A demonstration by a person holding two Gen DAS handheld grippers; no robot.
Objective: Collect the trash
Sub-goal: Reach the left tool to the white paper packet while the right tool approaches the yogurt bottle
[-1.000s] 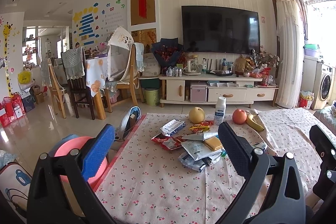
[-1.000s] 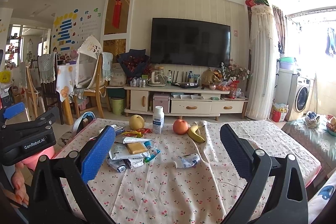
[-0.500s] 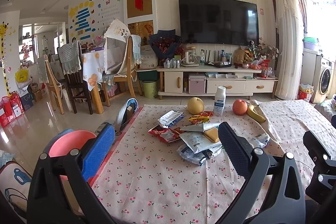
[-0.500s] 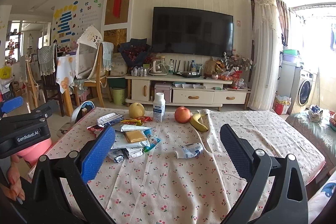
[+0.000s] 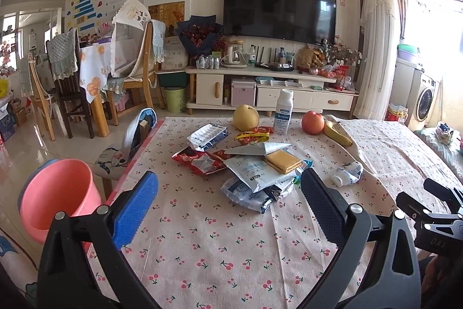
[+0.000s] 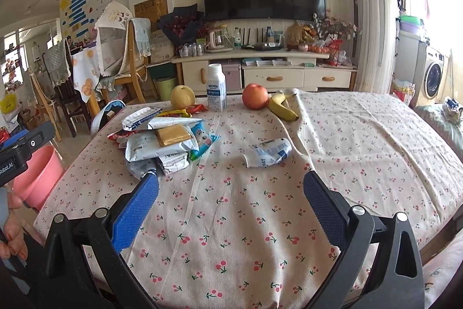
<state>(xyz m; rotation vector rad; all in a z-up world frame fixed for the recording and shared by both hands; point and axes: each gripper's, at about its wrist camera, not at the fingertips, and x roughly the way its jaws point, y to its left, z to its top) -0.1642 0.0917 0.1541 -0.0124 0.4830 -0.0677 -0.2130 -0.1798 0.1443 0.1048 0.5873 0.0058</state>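
A heap of empty wrappers lies on the cherry-print tablecloth, with a flat gold packet on top. A crushed white bottle lies apart to the right of the heap. A pink bucket stands beside the table's left edge. My left gripper hovers open over the near part of the table, short of the heap. My right gripper is open too, just short of the crushed bottle. Neither holds anything.
At the table's far edge stand a pear, an upright white bottle, an apple and a banana. A stool with a bag stands left of the table. A person's hand shows at the left.
Both grippers have moved forward and tilted down over the table, so the heap and the crushed bottle look closer. Both have stayed open.
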